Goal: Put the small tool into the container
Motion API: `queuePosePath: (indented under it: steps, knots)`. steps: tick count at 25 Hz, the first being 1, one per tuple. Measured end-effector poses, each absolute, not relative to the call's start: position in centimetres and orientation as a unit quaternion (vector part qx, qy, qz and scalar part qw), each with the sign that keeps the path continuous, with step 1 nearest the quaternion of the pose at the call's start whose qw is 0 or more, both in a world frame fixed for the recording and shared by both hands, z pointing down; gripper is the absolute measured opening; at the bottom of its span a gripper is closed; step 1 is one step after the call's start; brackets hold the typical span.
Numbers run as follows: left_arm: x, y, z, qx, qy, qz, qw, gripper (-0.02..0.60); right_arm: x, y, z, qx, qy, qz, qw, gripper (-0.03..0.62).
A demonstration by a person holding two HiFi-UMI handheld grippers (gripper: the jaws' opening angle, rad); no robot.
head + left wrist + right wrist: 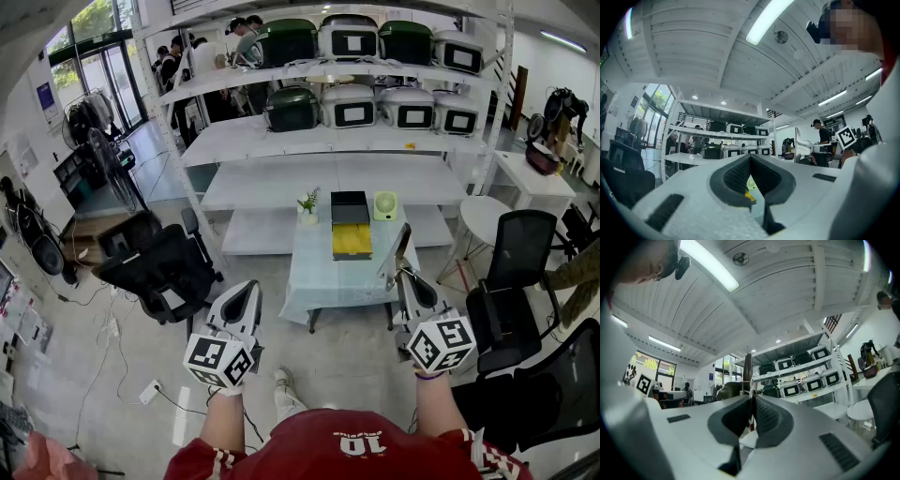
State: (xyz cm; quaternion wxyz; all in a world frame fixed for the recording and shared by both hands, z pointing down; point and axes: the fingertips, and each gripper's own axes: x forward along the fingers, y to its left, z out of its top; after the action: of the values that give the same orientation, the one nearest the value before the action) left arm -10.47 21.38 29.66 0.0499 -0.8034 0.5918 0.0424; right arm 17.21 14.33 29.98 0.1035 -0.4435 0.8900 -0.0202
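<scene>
Transport step: right gripper is clamped on the tool, blade upright, well short of the table. Left gripper is closed and empty. Next, step in and lower the tool into the open box.

A small table draped in pale cloth. Along its far end sit a little potted plant, a black bin and a green fan (all in a row). A yellow bin touches the black one's near side.

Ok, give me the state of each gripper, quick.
The left gripper: jaws shut, nothing between them.
The right gripper: jaws shut on the small tool.
</scene>
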Motion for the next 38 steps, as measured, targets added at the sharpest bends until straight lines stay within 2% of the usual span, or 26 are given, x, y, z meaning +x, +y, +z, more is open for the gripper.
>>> queuePosePath:
  steps: [19,38]
  knots:
    - [-7.9,21.8,29.2,-0.810,0.582,0.072,0.028,-0.002,18.6,15.5,29.1,-0.430,0.896,0.013,0.112,0.006]
    - [-8.7,18.5,31.6,-0.800,0.597,0.050,0.013,-0.002,18.7,11.5,32.3,-0.416,0.904,-0.034,0.091,0.006]
